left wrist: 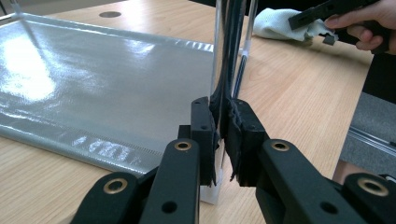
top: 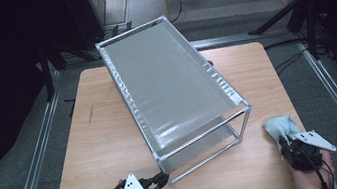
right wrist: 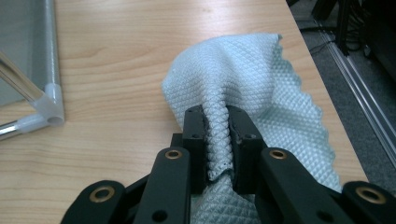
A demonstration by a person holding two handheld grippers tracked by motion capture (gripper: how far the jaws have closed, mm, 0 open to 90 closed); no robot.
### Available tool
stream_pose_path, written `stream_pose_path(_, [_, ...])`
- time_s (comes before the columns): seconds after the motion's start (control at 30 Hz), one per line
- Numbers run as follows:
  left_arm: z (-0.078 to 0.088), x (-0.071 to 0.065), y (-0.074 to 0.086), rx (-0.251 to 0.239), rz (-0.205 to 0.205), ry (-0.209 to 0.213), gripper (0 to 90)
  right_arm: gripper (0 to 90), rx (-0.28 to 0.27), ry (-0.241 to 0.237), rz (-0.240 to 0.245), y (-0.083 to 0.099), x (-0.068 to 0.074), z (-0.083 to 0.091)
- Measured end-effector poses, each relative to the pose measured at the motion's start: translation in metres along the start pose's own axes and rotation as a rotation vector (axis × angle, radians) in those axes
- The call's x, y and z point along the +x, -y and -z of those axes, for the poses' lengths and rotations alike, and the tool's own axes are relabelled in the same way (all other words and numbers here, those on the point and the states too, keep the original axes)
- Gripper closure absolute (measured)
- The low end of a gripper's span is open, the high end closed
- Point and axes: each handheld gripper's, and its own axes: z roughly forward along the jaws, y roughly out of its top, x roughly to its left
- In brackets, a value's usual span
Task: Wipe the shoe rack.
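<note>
Left gripper (left wrist: 223, 140) pinching rack (top: 169, 81) corner post, right gripper (right wrist: 218, 140) pinching cloth (right wrist: 252, 84) near table (top: 109, 149) edge, bare wood between

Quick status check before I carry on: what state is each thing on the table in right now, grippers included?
Rack: upright on the table, skewed to its edges, grey shelf sheets bare.
Cloth: bunched, a fold pinched, the rest lying on the table right of the rack.
Left gripper: shut on the rack's near corner post.
Right gripper: shut on the cloth.
Table: wooden top, carrying rack and cloth.
</note>
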Motion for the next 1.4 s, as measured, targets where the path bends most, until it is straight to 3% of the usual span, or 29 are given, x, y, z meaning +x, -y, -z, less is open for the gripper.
stream_pose_path(0.13, [0.000, 0.000, 0.000, 0.000, -0.001, -0.003, 82.5, 78.7, -0.020, -0.008, -0.012, -0.002, 0.004, -0.001])
stream_pose_path(0.23, [0.000, 0.001, 0.000, 0.000, -0.003, -0.003, 82.4, 58.0, -0.037, -0.014, 0.014, -0.002, 0.007, -0.002])
stream_pose_path(0.3, [0.000, 0.001, 0.000, 0.000, -0.001, -0.002, 82.5, 46.0, -0.056, 0.007, 0.030, -0.004, 0.010, 0.000])
stream_pose_path(0.37, [0.001, 0.002, 0.000, -0.001, -0.002, -0.005, 82.5, 39.6, -0.090, -0.019, 0.041, -0.009, 0.014, 0.007])
stream_pose_path(0.47, [0.001, 0.003, 0.000, 0.001, -0.001, -0.009, 82.4, 37.9, -0.146, -0.076, 0.078, -0.017, 0.025, 0.022])
stream_pose_path(0.6, [0.002, 0.003, 0.001, 0.001, 0.000, -0.012, 82.4, 42.2, -0.199, -0.232, 0.120, -0.028, 0.048, 0.032])
stream_pose_path(0.67, [0.002, 0.003, 0.001, -0.001, 0.003, -0.014, 82.5, 45.6, -0.213, -0.263, 0.149, -0.032, 0.062, 0.030])
stream_pose_path(0.8, [0.003, 0.003, 0.001, 0.000, 0.001, -0.018, 82.5, 53.4, -0.186, -0.245, 0.159, -0.037, 0.081, 0.015])
stream_pose_path(0.87, [0.004, 0.003, 0.001, -0.001, 0.003, -0.017, 82.5, 68.0, -0.177, -0.256, 0.137, -0.037, 0.084, 0.007])
stream_pose_path(0.93, [0.004, 0.003, 0.001, -0.002, 0.003, -0.018, 82.5, 74.2, -0.171, -0.283, 0.127, -0.038, 0.085, 0.000])
stream_pose_path(1.0, [0.004, 0.003, 0.001, -0.004, 0.005, -0.020, 82.5, 80.3, -0.166, -0.280, 0.130, -0.038, 0.087, -0.004])
stream_pose_path(1.2, [-0.003, -0.005, 0.000, -0.003, 0.000, -0.014, 82.6, 81.9, -0.162, -0.261, 0.148, -0.047, 0.088, -0.014])
stream_pose_path(1.4, [-0.018, -0.018, -0.005, -0.004, 0.002, 0.002, 82.7, 82.0, -0.157, -0.247, 0.149, -0.067, 0.090, -0.039])
